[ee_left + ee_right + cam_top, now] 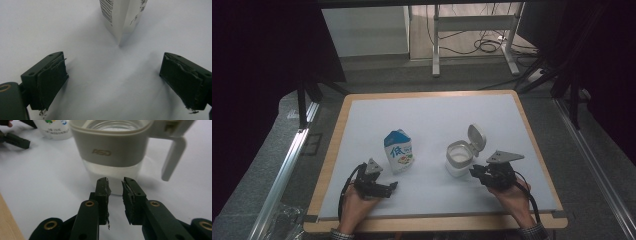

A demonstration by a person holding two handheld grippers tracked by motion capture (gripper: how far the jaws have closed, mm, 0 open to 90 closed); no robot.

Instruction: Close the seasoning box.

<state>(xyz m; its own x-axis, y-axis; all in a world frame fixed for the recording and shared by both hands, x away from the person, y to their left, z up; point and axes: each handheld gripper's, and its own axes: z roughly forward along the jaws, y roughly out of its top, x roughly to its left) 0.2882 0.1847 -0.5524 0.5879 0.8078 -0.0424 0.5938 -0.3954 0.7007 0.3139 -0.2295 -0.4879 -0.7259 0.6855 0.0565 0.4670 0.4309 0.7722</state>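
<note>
around the work: table, frame, cables

white mat (pixel 432 112) covers most of a wooden tabletop (pixel 328 165); wood rim shows at l, r & near edges. beyond far edge, grey floor (pixel 377 75) w/ a white metal frame (pixel 472 22) on 2 legs, black cables (pixel 484 46) coiled btwn & beside them. aluminium rails (pixel 287 167) run along both sides of the table. dark curtains l & r.

Open white tabletop (pixel 432 112) across the far half, bare from left edge to right. Nearer, milk carton (pixel 399 151) upright just beyond the left tool (pixel 393 187), blocking a straight path ahead of its spread jaws. Clear lane between carton and lidded container (pixel 459 159). Container hard against the right tool (pixel 474 172), open lid (pixel 477 137) raised behind.
</note>
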